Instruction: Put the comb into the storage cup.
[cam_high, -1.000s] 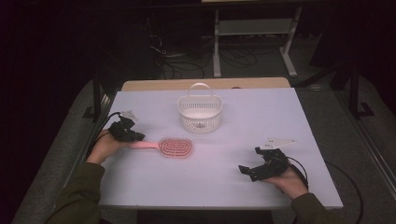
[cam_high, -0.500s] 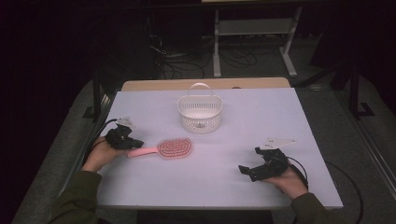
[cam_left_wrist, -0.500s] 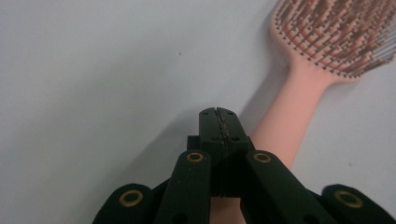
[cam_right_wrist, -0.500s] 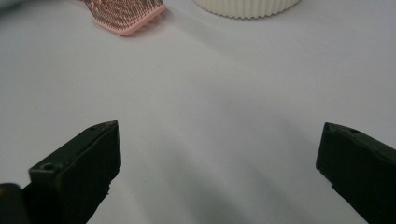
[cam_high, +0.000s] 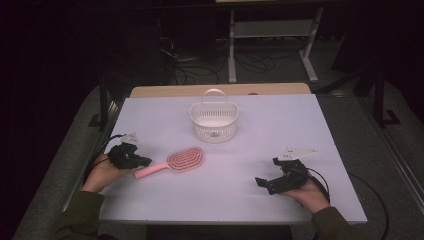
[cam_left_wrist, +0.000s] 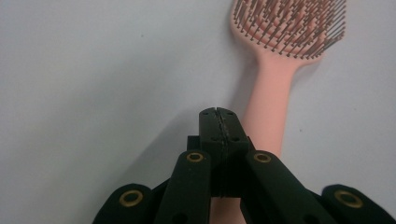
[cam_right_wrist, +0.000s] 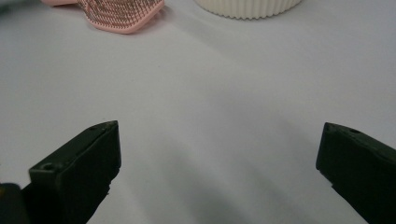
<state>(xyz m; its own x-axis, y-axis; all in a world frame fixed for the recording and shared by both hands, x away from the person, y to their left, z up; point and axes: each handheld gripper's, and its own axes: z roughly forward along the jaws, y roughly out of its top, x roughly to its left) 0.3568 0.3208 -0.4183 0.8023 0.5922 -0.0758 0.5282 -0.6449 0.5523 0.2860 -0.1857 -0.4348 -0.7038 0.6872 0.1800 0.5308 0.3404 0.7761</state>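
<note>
A pink hairbrush (cam_high: 184, 159) lies bristles up on the white table (cam_high: 280, 125), its handle pointing to the near left. My left gripper (cam_high: 144, 161) is shut and empty, with its tips right by the handle's end. In the left gripper view the closed jaws (cam_left_wrist: 218, 113) sit just left of the handle of the hairbrush (cam_left_wrist: 273, 93); I cannot tell if they touch it. My right gripper (cam_high: 267, 172) rests at the near right, open, with only bare table between its jaws (cam_right_wrist: 219, 154).
A white slotted basket (cam_high: 214, 122) with a handle stands at the table's back middle, behind the brush. The right gripper view catches its base (cam_right_wrist: 247, 7) and the brush head (cam_right_wrist: 121, 14) far off. Cables and a metal stand lie on the dark floor beyond.
My left hand has drawn back toward the near edge, and the brush's handle end has swung nearer with it. The right hand has stayed put.
</note>
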